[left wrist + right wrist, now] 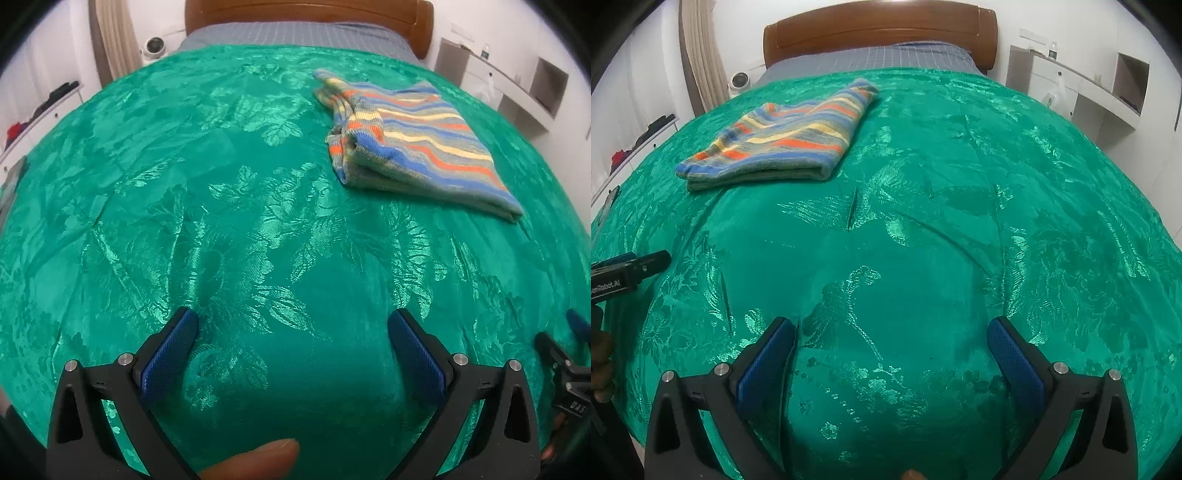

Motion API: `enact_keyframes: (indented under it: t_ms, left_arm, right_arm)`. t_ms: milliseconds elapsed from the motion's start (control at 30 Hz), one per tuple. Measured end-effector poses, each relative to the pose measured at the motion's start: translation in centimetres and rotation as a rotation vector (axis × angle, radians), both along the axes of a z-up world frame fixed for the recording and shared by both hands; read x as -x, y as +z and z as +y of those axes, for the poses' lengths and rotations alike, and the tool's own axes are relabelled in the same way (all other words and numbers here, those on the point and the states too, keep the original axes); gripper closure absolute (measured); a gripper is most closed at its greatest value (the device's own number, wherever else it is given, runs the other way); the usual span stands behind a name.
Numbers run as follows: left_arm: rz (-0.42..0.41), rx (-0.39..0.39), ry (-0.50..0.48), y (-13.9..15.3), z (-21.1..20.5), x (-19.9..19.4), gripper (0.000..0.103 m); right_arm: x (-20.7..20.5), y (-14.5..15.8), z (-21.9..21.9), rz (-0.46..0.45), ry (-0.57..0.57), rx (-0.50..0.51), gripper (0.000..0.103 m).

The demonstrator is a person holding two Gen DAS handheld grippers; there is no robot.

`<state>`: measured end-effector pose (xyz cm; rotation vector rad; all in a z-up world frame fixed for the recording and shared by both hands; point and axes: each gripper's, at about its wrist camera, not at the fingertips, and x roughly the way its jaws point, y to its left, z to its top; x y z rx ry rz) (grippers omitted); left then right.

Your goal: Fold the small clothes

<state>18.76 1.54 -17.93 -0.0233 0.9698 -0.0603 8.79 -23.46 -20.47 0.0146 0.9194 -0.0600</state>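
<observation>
The striped garment [417,147] lay folded on the bed [184,184] toward the headboard end, one end bunched loosely. Both the left gripper [293,332] and right gripper [892,339] hung wide and empty, well short of it; a one-layer pinch could undo the fold, and the slick cover might let it slide

Green-covered bed [221,221], wooden headboard [879,33]
</observation>
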Motion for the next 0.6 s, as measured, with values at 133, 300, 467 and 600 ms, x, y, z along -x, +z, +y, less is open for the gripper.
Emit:
enact_keyframes:
  t_ms: [133,300,467,600]
  left_arm:
    - [0.052,-0.018,-0.002,0.8,0.1,-0.3,0.0]
    - [-0.02,-0.036,-0.016,6.0,0.5,1.8,0.0]
    - [-0.131,-0.1,-0.049,11.4,0.1,4.4,0.0]
    - [-0.183,-0.129,-0.063,14.9,0.0,6.3,0.0]
  right_arm:
    - [-0.5,-0.1,0.3,0.029,-0.004,0.028,0.0]
    - [0.4,2.9,0.8,0.01,-0.011,0.088,0.0]
    - [1.9,7.6,1.8,-0.029,0.01,0.071,0.0]
    - [2.7,11.7,2.8,-0.058,0.051,0.032,0.0]
